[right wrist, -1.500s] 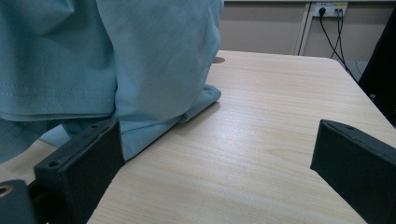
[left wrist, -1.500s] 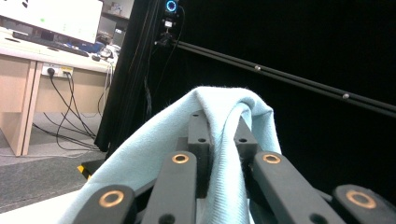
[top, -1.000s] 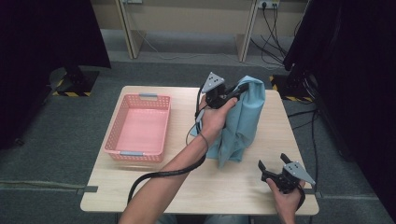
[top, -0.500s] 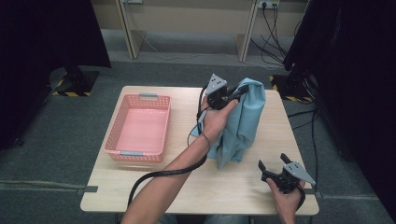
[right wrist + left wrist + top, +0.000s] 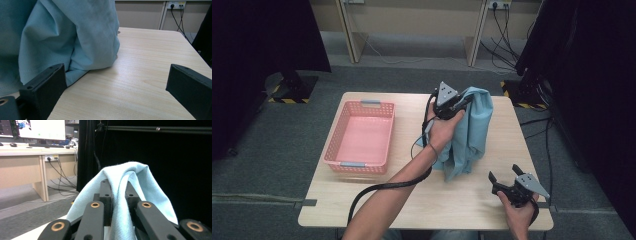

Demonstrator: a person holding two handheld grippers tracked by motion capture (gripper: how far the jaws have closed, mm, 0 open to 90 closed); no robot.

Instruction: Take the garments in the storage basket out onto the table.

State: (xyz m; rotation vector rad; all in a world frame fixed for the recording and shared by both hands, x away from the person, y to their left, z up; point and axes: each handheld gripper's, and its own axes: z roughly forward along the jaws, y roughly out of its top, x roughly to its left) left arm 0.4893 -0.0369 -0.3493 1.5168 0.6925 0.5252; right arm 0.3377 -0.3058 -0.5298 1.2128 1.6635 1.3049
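A light blue cloth [image 5: 469, 130] hangs from my left gripper [image 5: 462, 102], lifted above the middle of the wooden table [image 5: 377, 200], with its lower folds resting on the tabletop. In the left gripper view the cloth [image 5: 130, 195] drapes over and between the closed jaws of the left gripper [image 5: 117, 188]. My right gripper [image 5: 503, 179] sits near the table's front right corner, jaws wide apart and holding nothing. In the right gripper view the cloth [image 5: 70, 37] lies just ahead and to the left of the right gripper [image 5: 117, 85].
A pink plastic basket [image 5: 337, 150] stands on the left half of the table, with nothing in it. Bare wood [image 5: 150, 50] stretches right of the cloth. Black curtains and desk legs with cables stand beyond the far edge.
The left gripper has raised the cloth slightly and drawn it a little toward the far side. The right gripper has stayed in place.
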